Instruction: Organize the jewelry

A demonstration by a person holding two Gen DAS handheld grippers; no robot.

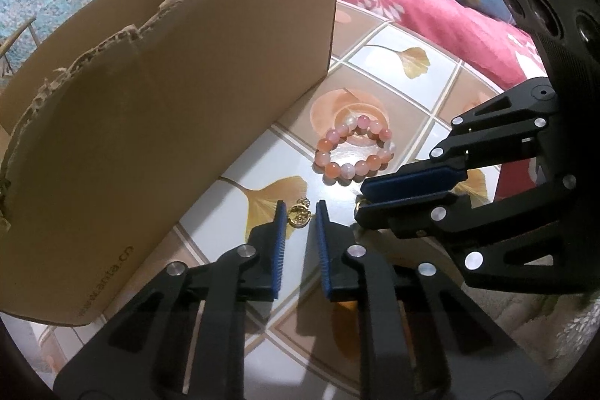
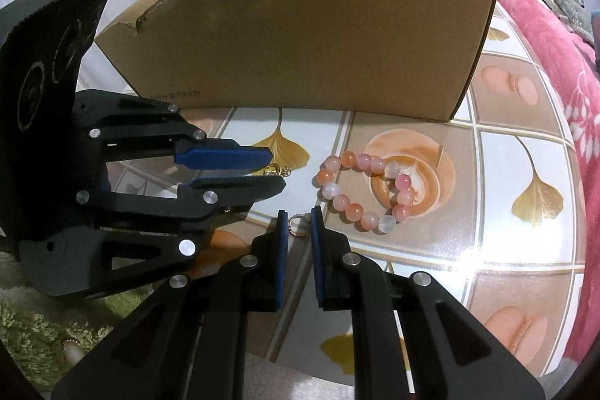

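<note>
Gold glints between the blue pads of the left gripper (image 1: 299,212): a small round pendant (image 1: 299,215) sits in the narrow gap, low over the table (image 1: 393,62). The jaws are nearly closed, yet a sliver of space shows on each side of the pendant in the left wrist view, so whether the pads press on it cannot be told. The right gripper (image 2: 299,223) is likewise almost closed, with a thin ring (image 2: 298,224) between its pads; the ring seems to touch both, though a firm hold is not certain. Both grippers point steeply down at the table, close together, the right one's tips just beside the left one's. A bracelet (image 2: 365,192) of pink, orange and white beads lies flat on the tiled cloth, near the middle of the table, just beyond the two grippers and apart from both. Behind it, along the table's far edge, stands an open cardboard box (image 2: 300,44) with a torn top rim. A red patterned blanket (image 2: 555,36) lies past the table's right edge, and a green towel (image 2: 33,336) shows at its near left corner.
</note>
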